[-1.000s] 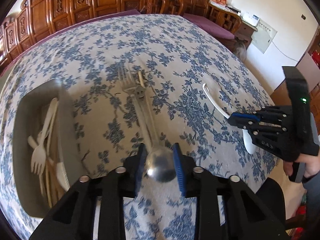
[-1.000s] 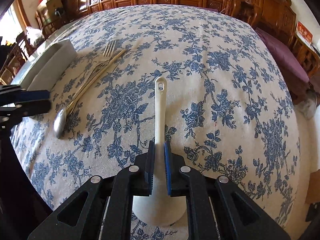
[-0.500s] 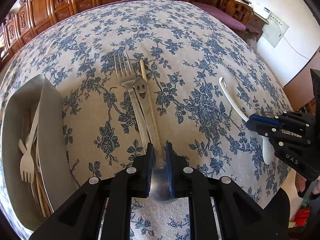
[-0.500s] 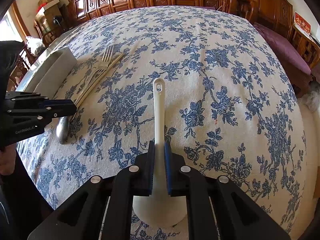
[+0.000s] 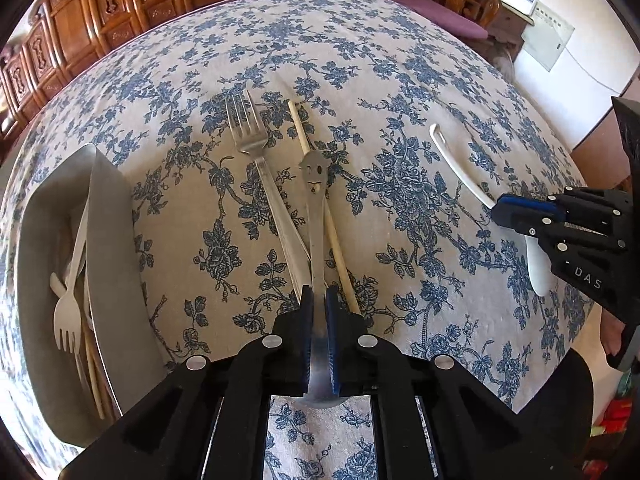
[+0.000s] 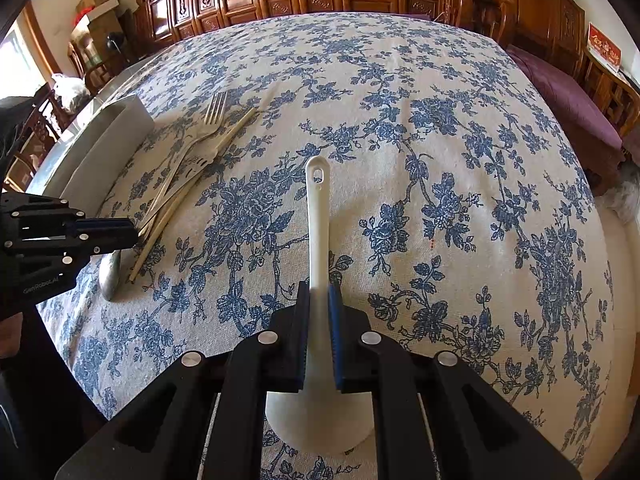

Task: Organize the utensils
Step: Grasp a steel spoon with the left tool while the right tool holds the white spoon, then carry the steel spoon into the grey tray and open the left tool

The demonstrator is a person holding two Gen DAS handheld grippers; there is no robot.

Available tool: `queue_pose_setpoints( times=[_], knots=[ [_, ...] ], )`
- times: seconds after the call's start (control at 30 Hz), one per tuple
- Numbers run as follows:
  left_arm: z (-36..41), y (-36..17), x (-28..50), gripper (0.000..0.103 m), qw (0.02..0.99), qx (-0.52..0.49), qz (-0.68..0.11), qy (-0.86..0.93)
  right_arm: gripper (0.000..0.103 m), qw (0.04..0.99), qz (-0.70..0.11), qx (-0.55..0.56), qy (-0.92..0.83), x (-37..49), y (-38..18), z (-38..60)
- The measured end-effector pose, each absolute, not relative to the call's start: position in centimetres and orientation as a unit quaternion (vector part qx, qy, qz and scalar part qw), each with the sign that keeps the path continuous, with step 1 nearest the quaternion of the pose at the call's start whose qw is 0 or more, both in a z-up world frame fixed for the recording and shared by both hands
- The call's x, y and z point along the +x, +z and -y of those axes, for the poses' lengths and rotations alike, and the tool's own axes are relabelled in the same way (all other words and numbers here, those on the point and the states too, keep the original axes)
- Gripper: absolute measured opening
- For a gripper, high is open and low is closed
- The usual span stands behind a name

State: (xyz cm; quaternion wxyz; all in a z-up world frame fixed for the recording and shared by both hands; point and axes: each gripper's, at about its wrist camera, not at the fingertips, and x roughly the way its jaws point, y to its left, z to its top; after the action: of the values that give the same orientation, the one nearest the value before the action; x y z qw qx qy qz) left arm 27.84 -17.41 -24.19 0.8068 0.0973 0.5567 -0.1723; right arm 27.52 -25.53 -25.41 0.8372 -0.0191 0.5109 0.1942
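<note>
A metal spoon point(image 5: 316, 200) with a smiling face on its handle end lies on the flowered tablecloth. My left gripper point(image 5: 316, 300) points steeply down, its jaws closing tight on the spoon's neck just above the bowl point(image 6: 110, 276). A metal fork point(image 5: 256, 148) and a wooden chopstick point(image 5: 304, 136) lie against the spoon. To the right, my right gripper point(image 6: 319, 292) is shut on a white plastic rice paddle point(image 6: 318, 208), whose blade rests on the cloth under the fingers. The grey tray point(image 5: 108, 240) stands at the left.
The tray holds a white plastic fork point(image 5: 68, 316) and other pale utensils. Carved wooden chairs ring the far side of the table. The table's near edge runs just behind both grippers. A hand point(image 5: 616, 340) shows at the right.
My left gripper sank onto the spoon and its jaws closed from wide around the bowl to tight on the neck. The right gripper kept still on the paddle.
</note>
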Motion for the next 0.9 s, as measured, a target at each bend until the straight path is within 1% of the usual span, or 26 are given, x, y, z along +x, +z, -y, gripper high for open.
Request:
queue_pose_setpoints(
  times=[0.4,0.9],
  knots=[
    [17.8,-24.4,28.3,0.005,0.810,0.114,-0.552,-0.165,0.011,0.838,-0.510,-0.024,0.191,27.6,-25.4,25.5],
    [15.4,-19.0,25.4,0.005,0.846,0.103,-0.493,-0.173,0.011,0.842,-0.502,-0.043,0.193,27.0,-25.3,24.3]
  ],
)
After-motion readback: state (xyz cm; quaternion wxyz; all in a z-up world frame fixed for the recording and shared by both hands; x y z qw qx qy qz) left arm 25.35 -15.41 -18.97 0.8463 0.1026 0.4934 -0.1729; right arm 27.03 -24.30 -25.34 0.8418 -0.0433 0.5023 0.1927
